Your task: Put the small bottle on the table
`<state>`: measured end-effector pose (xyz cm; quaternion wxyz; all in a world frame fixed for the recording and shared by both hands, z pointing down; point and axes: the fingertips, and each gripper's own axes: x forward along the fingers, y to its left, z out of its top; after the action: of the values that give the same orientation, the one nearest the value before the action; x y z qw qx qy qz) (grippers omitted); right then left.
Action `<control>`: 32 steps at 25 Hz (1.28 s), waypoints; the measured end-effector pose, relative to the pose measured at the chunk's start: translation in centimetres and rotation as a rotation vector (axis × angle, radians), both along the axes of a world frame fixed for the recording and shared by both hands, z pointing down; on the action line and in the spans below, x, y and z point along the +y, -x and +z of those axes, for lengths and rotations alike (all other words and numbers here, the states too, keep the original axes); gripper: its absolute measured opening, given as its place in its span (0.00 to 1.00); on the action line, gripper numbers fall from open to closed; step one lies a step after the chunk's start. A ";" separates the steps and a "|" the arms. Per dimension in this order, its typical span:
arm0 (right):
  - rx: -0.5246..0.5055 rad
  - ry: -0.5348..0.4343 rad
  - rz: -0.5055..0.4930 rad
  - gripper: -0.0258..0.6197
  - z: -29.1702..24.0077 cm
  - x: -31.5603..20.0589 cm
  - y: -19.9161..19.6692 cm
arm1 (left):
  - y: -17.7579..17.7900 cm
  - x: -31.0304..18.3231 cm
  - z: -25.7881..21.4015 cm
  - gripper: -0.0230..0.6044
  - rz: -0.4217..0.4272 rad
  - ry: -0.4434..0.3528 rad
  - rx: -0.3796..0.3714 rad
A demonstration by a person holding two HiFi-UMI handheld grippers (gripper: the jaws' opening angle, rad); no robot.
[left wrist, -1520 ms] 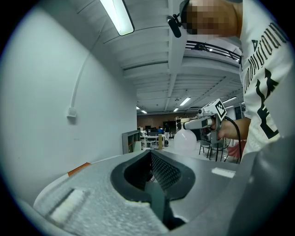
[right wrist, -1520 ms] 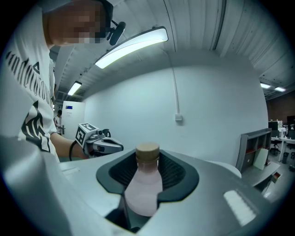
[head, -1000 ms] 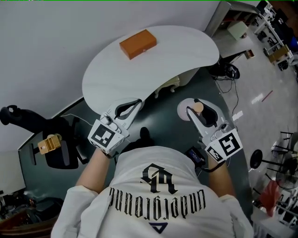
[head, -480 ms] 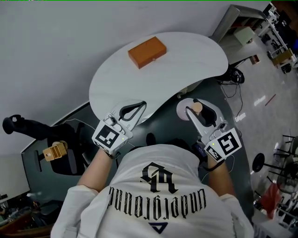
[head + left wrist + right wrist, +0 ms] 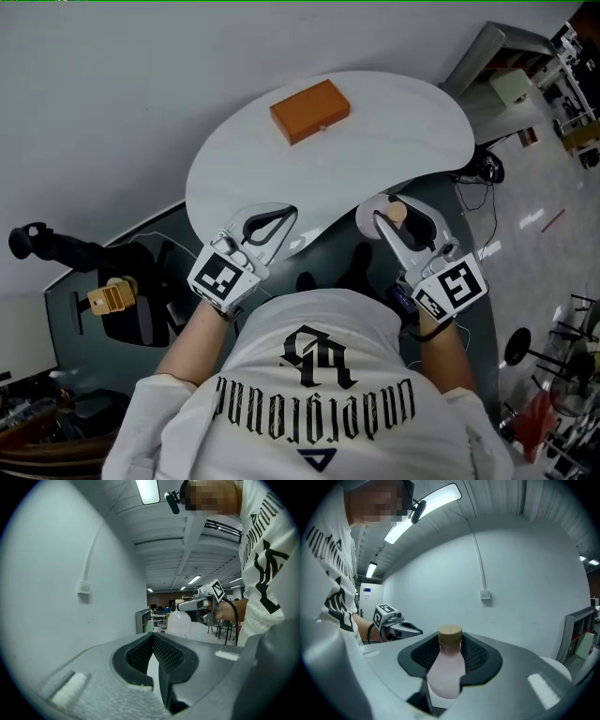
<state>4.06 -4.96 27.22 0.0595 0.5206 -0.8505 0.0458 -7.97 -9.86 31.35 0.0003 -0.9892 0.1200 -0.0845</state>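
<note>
Noted at right gripper (image 5: pixel 400 223): jaws part-way apart, ribbed pads clamped on either side of the small pale pink plastic bottle with round tan cap (image 5: pixel 449 670). Grip taken at the shoulder, just below the cap. Bottle upright, cap clear above the pads, base hanging free beneath. Judged a carrying hold that leaves the base unobstructed for setting down.

Noted at left gripper (image 5: pixel 153 644): pad tips pressed together, nothing between them. Held roughly level at the left, tips at the near rim of the table. Judged idle and kept out of the right gripper's path.

Location of task item: in the air at the near right, just beside the near edge of the white kidney-shaped table top (image 5: pixel 394 131). Appears to sit over the dark floor (image 5: pixel 337 246) rather than over the surface, and not touching it. Placement judged not yet done: bottle to go farther in over the top, then down until the base seats, then release.

On the table: orange-brown rectangular box (image 5: pixel 310 111) at the far side, well apart from both grippers. Broad bare surface between box and near edge, so no obstruction found. Risk recorded: release too close to the rim could send the narrow bottle over.
</note>
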 end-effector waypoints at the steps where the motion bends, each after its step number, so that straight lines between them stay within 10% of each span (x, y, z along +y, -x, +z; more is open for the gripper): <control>1: -0.001 0.002 -0.010 0.25 0.1 -0.5 -0.4 | -0.3 -0.3 0.1 0.05 -0.011 0.004 0.000; 32: -0.007 0.061 -0.448 0.25 3.8 -11.9 -14.2 | -15.7 -7.7 2.6 0.05 -0.399 0.053 -0.026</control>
<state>18.30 -16.83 31.04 0.0809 0.3164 -0.9433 0.0587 7.69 -17.59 33.94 -0.0410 -0.9443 0.3112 -0.0989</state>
